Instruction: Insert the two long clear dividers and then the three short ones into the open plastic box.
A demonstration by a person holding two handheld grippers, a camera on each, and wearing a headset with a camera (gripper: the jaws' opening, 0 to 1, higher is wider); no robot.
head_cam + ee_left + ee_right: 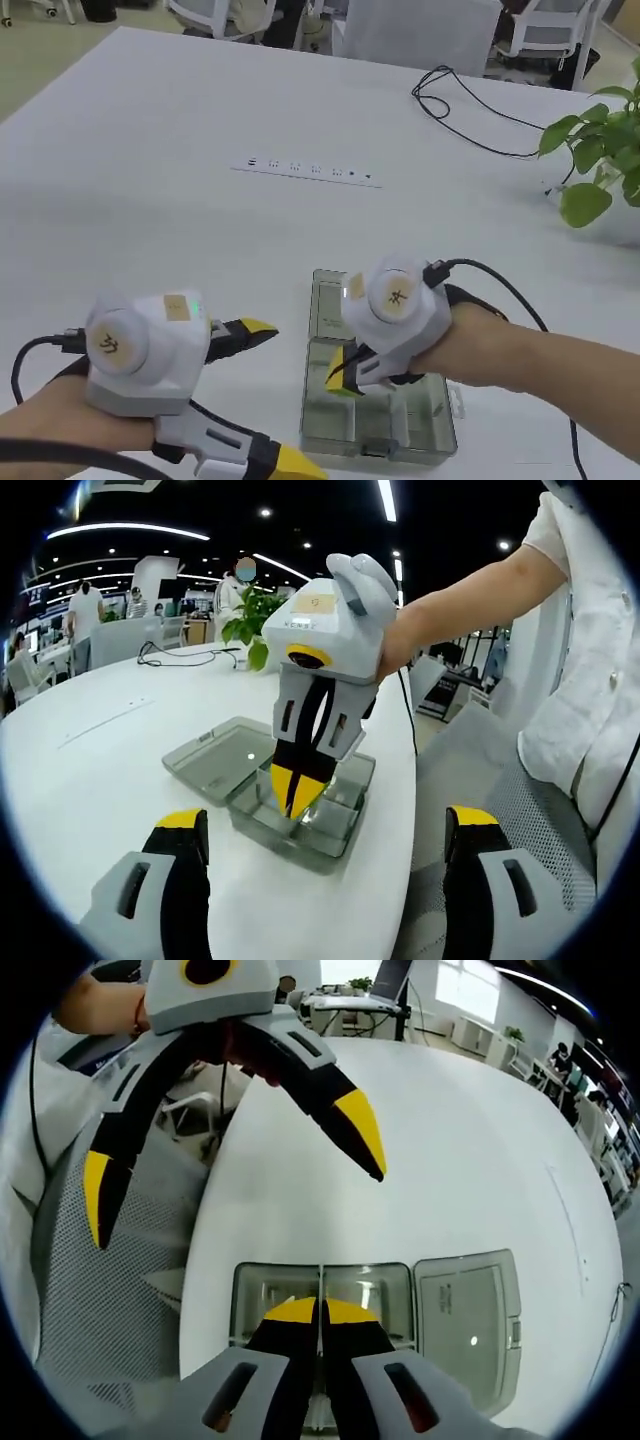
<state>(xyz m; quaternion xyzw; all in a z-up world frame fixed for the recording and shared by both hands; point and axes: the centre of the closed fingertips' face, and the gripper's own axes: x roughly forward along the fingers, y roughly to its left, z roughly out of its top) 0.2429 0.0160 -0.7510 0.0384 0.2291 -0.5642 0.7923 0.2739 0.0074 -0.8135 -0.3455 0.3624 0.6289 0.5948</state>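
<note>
Head view, lower left of frame: the left tongs are held low over the white tabletop, released, with the two yellow-tipped jaws spread wide and nothing between them. The left gripper view confirms this: the left tongs rise from the bottom corners well apart, and the right gripper view shows the left tongs at upper left, splayed and empty. Centre of the head view, upper half: a white power strip lies flat on the tabletop, well apart from the work. Lower centre: the open plastic box sits on the tabletop, its lid folded back flat on the far side. The right tongs point down into the left part of the box. In the left gripper view the right tongs stand nearly upright with their tips inside the box, the lid lying to the left. In the right gripper view the right tongs are clenched, tips together, over the middle of the box, with the lid to the right. A thin clear strip runs up from the tips across the box; whether it is pinched cannot be made out. Head view, upper right: a black cable lies looped, and a potted plant stands at the right edge.
</note>
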